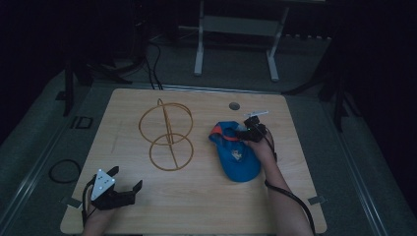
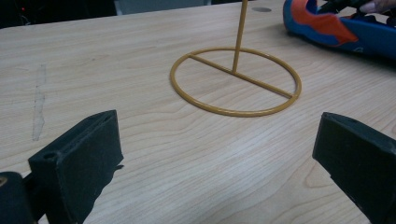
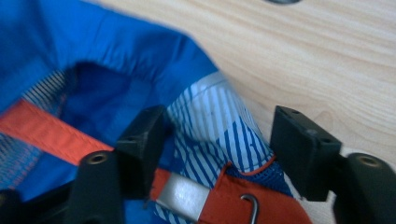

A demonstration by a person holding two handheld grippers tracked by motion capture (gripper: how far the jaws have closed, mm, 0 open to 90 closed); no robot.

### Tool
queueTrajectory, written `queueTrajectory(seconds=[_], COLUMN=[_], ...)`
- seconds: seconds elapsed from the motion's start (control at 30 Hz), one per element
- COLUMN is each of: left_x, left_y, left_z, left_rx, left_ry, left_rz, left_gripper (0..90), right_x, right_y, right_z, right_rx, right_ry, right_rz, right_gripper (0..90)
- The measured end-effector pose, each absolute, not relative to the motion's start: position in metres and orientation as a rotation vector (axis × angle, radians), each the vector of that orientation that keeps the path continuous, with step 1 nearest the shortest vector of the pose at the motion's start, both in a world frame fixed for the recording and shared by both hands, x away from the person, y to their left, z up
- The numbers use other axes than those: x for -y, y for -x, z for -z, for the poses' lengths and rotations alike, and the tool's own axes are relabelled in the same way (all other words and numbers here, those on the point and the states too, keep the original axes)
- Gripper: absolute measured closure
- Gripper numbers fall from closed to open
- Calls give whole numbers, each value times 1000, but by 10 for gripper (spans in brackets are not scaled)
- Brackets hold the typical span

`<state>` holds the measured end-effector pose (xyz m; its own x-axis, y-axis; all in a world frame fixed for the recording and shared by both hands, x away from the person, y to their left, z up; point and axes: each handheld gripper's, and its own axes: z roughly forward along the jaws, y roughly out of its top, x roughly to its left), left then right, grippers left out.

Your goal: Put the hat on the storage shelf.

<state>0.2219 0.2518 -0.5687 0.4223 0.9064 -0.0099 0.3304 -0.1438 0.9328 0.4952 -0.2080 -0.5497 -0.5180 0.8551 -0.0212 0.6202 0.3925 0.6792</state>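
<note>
Left gripper [image 1: 125, 181] open near table's [image 1: 206, 206] front-left edge, bare wood ahead. Right gripper [image 3: 217, 144] jaws apart around blue cap's [image 1: 239, 156] rim, probably not clamped. Wire stand [image 1: 167, 135] mid-table, just left of cap.

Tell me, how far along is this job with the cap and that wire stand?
Early, it seems. The blue cap lies on the table, apart from the wire stand. The right gripper is open around the cap's rim. The left gripper rests open. Lifting, probably hanging, remains.
</note>
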Motion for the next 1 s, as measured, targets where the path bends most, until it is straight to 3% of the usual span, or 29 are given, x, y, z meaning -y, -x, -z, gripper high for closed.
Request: queueTrajectory(seconds=[0.13,0.3,0.33,0.37,0.43,0.47,0.5,1.0], left_x=[-253,-254,-254,-254,-253,-253,-253,-252], left_y=[-222,-221,-221,-221,-221,-221,-221,-222], left_z=[569,568,568,568,568,568,568,567], left_rx=[-1090,-1093,-1093,-1092,-1091,-1091,-1088,-1092], left_ry=[-1692,-1695,-1695,-1696,-1696,-1696,-1697,-1709], left_rz=[-733,-732,-732,-733,-733,-733,-731,-755], left_gripper=[17,35,35,35,35,35,35,35], right_x=[205,203,203,202,199,199,196,205], right_y=[-494,-495,-495,-494,-491,-491,-489,-460], right_z=[553,554,554,554,554,554,554,509], right_rx=[-2303,-2298,-2298,-2314,-2319,-2319,-2319,-2202], right_ry=[-1223,-1256,-1256,-1237,-1221,-1221,-1213,-1218], right_rz=[-823,-859,-859,-875,-879,-879,-870,-1017], right_gripper=[387,568,568,691,783,783,851,886])
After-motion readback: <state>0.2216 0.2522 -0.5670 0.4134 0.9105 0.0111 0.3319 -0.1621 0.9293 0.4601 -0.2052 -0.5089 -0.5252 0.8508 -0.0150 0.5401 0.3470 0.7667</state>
